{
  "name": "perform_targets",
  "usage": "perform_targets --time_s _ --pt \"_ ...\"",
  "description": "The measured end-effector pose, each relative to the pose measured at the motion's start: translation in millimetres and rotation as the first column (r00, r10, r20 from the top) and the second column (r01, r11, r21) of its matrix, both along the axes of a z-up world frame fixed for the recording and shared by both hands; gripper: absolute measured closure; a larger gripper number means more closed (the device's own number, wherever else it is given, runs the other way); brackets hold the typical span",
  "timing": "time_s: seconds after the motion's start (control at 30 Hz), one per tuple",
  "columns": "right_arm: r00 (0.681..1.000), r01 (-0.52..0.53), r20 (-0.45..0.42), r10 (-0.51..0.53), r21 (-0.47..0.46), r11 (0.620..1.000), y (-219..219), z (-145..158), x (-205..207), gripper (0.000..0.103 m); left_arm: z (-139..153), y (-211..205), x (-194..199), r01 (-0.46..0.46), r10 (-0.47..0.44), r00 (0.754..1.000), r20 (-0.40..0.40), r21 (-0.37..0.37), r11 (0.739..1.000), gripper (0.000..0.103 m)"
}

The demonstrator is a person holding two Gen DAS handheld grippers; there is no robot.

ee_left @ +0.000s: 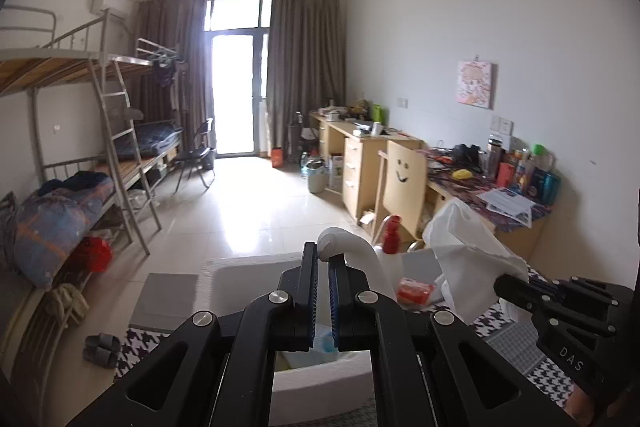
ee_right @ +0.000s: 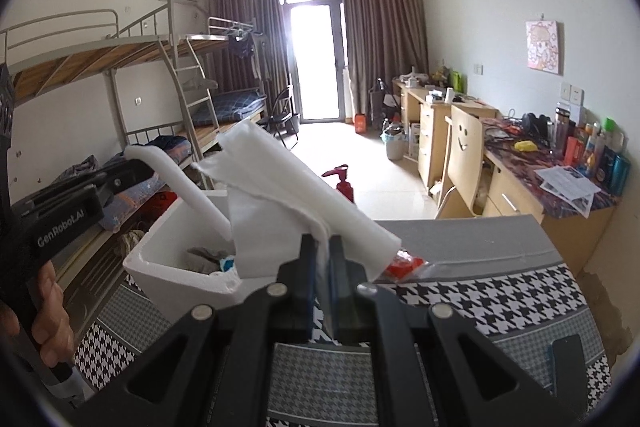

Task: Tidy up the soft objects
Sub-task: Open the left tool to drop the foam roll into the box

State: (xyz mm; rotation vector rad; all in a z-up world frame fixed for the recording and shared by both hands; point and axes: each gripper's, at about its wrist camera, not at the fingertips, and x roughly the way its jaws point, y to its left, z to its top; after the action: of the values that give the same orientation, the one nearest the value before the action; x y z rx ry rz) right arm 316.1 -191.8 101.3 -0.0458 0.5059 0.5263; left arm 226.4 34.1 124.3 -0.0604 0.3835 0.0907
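The left hand-held gripper (ee_left: 323, 259) is clamped on a white foam strip (ee_left: 352, 247): smooth, rounded at the tip, bent in an arc. In the right wrist view the strip (ee_right: 188, 187) runs from the left hand-held gripper (ee_right: 134, 163) down into a white foam box (ee_right: 176, 271). The box walls are thick, with a grainy, chipped rim. Crumpled grey cloth (ee_right: 200, 261) and a small blue item lie inside it.

The right hand-held gripper (ee_right: 324, 247) is clamped on a thin white foam sheet (ee_right: 288, 183). The sheet is soft, folded into loose layers, with ragged torn edges; it stands up above the box's right rim. From the left wrist view the same sheet (ee_left: 468, 247) hangs crumpled from the right hand-held gripper (ee_left: 502, 283).

The box rests on a surface (ee_right: 500, 299) covered in black-and-white houndstooth cloth with a plain grey band toward the far edge. A red packet (ee_right: 406, 263), glossy and flat, lies on the cloth just right of the box and partly under the sheet. A red pump bottle (ee_right: 344, 183) stands beyond the box.

Open tiled floor (ee_left: 248, 211) lies past the surface's far edge. A bunk bed (ee_left: 80, 131) bounds the left side; a wooden chair (ee_left: 404, 183) and cluttered desks bound the right.
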Motion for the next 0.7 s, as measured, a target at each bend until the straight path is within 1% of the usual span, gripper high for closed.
perform_targets --time_s 0.13,0.37,0.53,0.7 --pt "1.000 -0.020 -0.023 0.020 0.001 1.000 11 -1 7 0.095 -1 15 4 -0.052 0.052 0.999 -0.005 -0.009 0.999 0.098" --pt "0.997 -0.068 -0.030 0.068 -0.011 0.998 33 -3 10 0.095 -11 34 14 -0.108 0.107 0.993 -0.055 -0.021 0.994 0.098" --pt "0.995 -0.091 -0.044 0.090 -0.017 0.996 45 -5 13 0.095 -20 44 21 -0.135 0.132 0.987 -0.096 -0.030 0.990 0.098" --pt "0.992 -0.110 -0.071 0.108 -0.022 0.994 52 -8 18 0.095 -30 50 32 -0.126 0.120 0.983 -0.140 -0.037 0.991 0.098"
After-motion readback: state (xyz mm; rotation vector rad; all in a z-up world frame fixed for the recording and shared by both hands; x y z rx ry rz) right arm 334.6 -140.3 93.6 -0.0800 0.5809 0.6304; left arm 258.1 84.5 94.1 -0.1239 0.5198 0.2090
